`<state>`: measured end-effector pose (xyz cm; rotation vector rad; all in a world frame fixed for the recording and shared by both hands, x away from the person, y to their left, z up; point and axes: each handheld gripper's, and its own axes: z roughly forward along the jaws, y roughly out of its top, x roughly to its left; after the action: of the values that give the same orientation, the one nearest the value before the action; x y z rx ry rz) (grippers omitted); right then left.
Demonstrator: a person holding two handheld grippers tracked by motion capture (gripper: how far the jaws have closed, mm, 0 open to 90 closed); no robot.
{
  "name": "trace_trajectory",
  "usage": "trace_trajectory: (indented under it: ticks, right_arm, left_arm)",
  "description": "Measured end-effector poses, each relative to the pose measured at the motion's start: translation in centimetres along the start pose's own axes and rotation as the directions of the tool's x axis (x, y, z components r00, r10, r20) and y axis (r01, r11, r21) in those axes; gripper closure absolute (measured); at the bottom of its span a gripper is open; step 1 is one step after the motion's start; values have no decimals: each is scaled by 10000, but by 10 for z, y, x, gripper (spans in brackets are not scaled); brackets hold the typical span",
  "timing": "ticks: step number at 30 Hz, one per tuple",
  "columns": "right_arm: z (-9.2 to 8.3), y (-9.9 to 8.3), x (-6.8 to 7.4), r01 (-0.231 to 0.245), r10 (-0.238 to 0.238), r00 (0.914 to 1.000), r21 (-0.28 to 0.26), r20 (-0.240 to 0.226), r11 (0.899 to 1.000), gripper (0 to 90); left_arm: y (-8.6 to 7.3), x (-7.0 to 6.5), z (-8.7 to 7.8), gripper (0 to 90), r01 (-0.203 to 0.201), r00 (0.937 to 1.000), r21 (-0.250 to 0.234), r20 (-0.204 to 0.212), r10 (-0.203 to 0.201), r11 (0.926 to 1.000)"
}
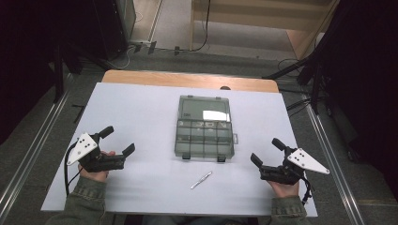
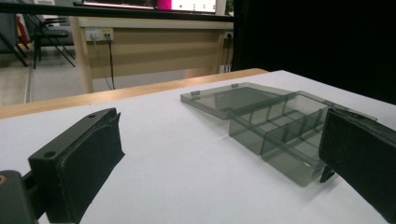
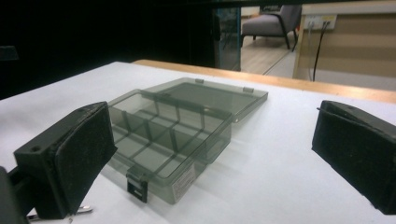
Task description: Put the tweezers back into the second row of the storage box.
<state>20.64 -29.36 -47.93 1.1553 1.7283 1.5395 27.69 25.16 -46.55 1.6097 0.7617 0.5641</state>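
A smoky clear plastic organiser box (image 1: pixel 204 136) lies open at the middle of the white table, its lid (image 1: pixel 205 108) folded flat toward the far side. Dividers split it into several compartments (image 3: pixel 159 135); I cannot make out their contents. Silver tweezers (image 1: pixel 201 180) lie on the table in front of the box. My left gripper (image 1: pixel 118 140) rests open at the table's left, its jaws pointing toward the box (image 2: pixel 280 126). At the right, my right gripper (image 1: pixel 266 150) is open too, aimed at the box, with nothing between its fingers. The tweezers' tip (image 3: pixel 81 210) pokes out beside one finger.
The white sheet (image 1: pixel 141 117) covers most of a wooden table whose far edge (image 1: pixel 187 79) stays bare. Dark stands and cables flank both sides on the floor. A wooden desk (image 2: pixel 149 46) and chairs stand beyond.
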Motion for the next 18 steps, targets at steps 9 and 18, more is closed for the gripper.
trace_trajectory:
  ticks: [9,18]
  right_arm:
    - [5,-2,-1,-70,65,9999,395,111,9992,0]
    - [5,-2,0,-182,174,9996,348,226,9992,0]
  left_arm:
    - [0,0,-2,0,1,10000,150,-28,-1,9999]
    - [-1,3,-2,0,166,9998,222,-97,-164,9996]
